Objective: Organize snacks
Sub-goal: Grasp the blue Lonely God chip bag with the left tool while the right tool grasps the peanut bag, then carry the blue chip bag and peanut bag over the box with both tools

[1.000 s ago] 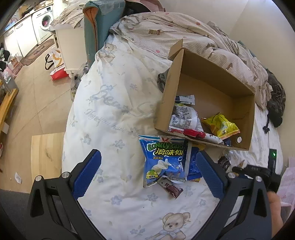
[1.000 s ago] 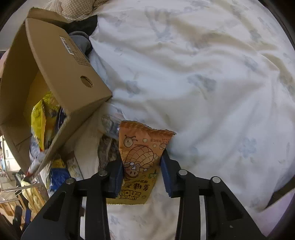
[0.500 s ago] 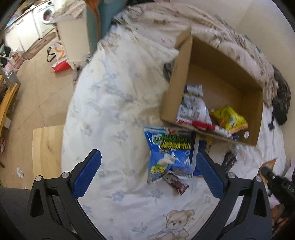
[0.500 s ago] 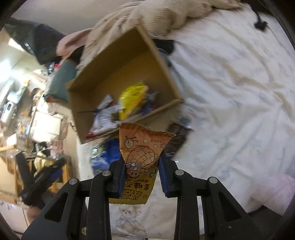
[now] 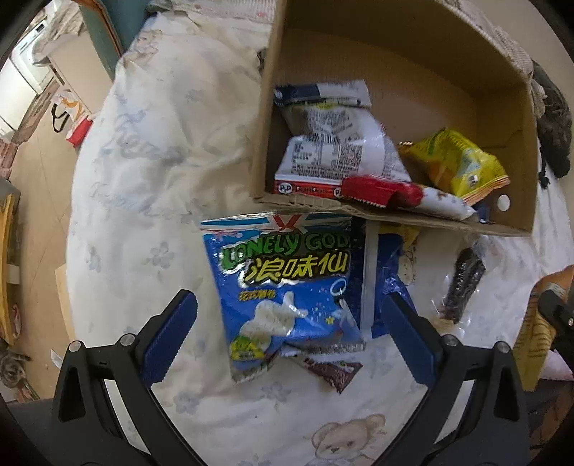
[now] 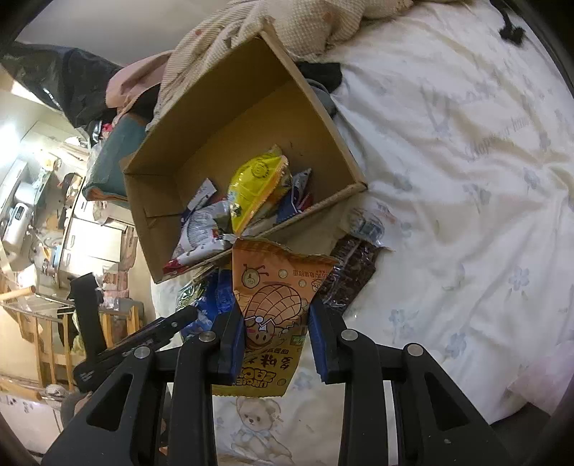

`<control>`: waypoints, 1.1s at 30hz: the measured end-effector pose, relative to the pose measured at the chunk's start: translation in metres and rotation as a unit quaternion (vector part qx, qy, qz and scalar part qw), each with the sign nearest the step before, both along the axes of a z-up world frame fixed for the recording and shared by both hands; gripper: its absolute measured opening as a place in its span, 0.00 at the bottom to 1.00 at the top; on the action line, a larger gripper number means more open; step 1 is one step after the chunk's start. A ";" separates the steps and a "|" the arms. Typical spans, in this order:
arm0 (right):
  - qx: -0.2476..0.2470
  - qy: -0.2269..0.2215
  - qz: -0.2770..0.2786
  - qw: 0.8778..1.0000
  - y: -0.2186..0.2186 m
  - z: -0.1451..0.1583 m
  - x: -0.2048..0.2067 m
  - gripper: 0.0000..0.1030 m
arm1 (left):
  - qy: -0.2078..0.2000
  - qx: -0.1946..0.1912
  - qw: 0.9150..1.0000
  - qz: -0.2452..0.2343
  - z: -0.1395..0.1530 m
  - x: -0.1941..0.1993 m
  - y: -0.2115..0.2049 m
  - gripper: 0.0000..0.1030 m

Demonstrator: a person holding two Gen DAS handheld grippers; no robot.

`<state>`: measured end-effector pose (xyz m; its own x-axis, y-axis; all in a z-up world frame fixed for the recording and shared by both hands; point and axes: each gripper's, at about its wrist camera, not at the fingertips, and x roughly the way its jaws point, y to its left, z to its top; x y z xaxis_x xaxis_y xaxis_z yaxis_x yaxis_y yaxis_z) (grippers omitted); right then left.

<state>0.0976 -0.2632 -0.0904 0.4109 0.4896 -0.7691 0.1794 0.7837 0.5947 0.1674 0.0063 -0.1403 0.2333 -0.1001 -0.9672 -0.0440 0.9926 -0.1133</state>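
My right gripper [image 6: 274,322] is shut on an orange snack bag [image 6: 276,297], held just in front of the near wall of a cardboard box [image 6: 229,118]. The box holds a yellow bag [image 6: 256,186] and several other packets. My left gripper [image 5: 287,329] is open over a blue Lonely God bag [image 5: 287,286] that lies on the bed in front of the box [image 5: 412,46]. A small dark brown packet [image 5: 333,371] lies under the blue bag's near edge. The orange bag shows at the right edge in the left wrist view [image 5: 538,315].
A clear packet of dark snacks [image 5: 462,286] lies right of the blue bag, also in the right wrist view [image 6: 353,269]. The white floral bedsheet [image 6: 466,161] spreads to the right. A checked blanket [image 6: 323,21] is bunched behind the box. Floor and furniture lie beyond the bed's left edge.
My right gripper lifted the orange bag off the bed and swung it round toward the box. My left gripper moved forward and closer to the blue bag and the box.
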 end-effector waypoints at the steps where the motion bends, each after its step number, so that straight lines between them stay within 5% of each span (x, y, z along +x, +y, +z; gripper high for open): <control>1: 0.000 0.001 -0.001 1.000 -0.001 0.000 0.000 0.31 | 0.004 -0.002 1.000 0.001 -0.004 0.002 0.000 0.99; 6: -0.016 -0.006 -0.007 1.000 -0.001 0.003 0.000 0.31 | 0.013 0.013 1.000 0.006 -0.017 0.004 0.000 0.95; 9: -0.012 -0.004 -0.012 1.000 -0.004 0.002 -0.001 0.31 | 0.015 0.000 1.000 0.001 -0.018 0.003 0.000 0.70; 13: -0.010 -0.001 -0.015 1.000 -0.005 0.001 0.000 0.31 | 0.002 -0.006 1.000 0.000 -0.010 -0.003 0.002 0.54; 33: -0.017 -0.016 -0.014 1.000 -0.001 0.011 -0.011 0.31 | -0.007 -0.014 0.999 0.036 0.027 -0.051 0.032 0.52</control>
